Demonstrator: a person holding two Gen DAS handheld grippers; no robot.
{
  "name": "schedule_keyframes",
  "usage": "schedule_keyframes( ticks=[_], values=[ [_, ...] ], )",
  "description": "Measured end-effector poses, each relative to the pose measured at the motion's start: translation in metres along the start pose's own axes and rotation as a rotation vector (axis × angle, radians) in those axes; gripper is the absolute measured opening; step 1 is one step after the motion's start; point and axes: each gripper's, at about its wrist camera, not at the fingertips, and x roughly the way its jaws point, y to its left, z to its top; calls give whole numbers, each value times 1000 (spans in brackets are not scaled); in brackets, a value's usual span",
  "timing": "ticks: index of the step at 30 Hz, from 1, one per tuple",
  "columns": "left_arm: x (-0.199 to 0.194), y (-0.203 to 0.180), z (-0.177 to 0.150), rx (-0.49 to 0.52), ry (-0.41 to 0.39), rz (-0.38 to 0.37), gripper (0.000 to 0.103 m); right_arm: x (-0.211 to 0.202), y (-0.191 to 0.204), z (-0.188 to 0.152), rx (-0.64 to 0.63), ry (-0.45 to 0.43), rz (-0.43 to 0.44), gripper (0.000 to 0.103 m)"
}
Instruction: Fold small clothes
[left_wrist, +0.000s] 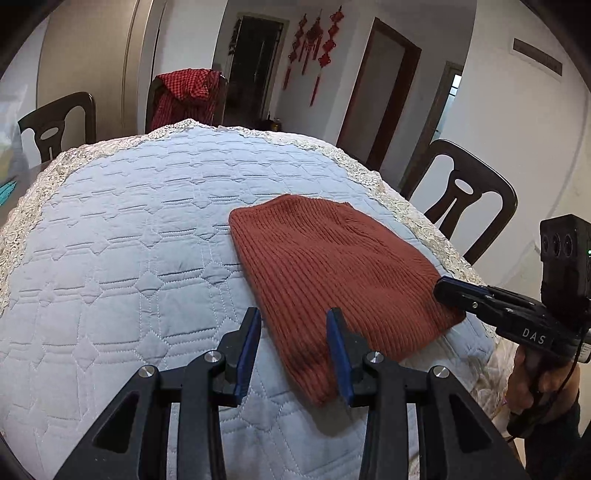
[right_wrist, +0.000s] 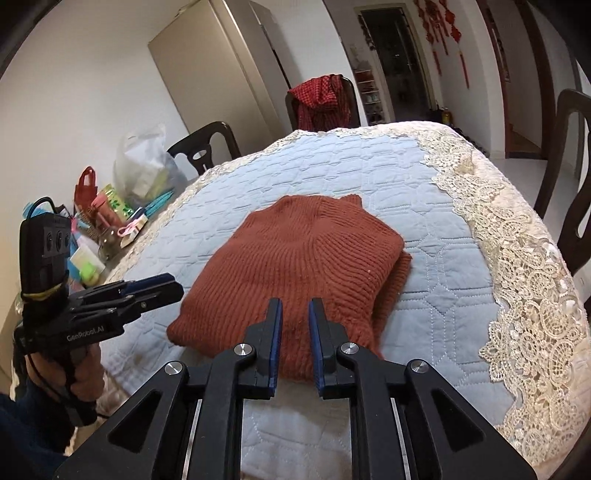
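Note:
A rust-red ribbed knit sweater (left_wrist: 332, 266) (right_wrist: 303, 251) lies folded into a compact rectangle on the quilted light-blue cover (left_wrist: 129, 240) (right_wrist: 443, 295), collar toward the far side. My left gripper (left_wrist: 294, 314) stands open just above the sweater's near left corner, with nothing pressed between its blue pads; the right wrist view shows it (right_wrist: 177, 286) at the sweater's left edge. My right gripper (right_wrist: 295, 304) hovers over the near edge with a narrow gap between its pads and no cloth pinched. In the left wrist view it (left_wrist: 441, 288) sits at the sweater's right edge.
Lace trim (right_wrist: 524, 277) borders the cover. Dark wooden chairs (left_wrist: 461, 199) (left_wrist: 55, 122) ring the table, one draped with a red checked cloth (left_wrist: 188, 92) (right_wrist: 321, 96). Bags, bottles and small items (right_wrist: 110, 214) crowd the table's left side. A hand (right_wrist: 81, 369) holds the left gripper.

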Motion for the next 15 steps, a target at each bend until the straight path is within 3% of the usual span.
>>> schedule_keyframes(
  ticks=[11, 12, 15],
  values=[
    [12, 10, 5, -47, 7, -15, 46, 6, -20, 5, 87, 22, 26, 15],
    [13, 13, 7, -63, 4, -25, 48, 5, -22, 6, 99, 15, 33, 18],
    [20, 25, 10, -140, 19, -77, 53, 3, -34, 11, 160, -10, 53, 54]
  ],
)
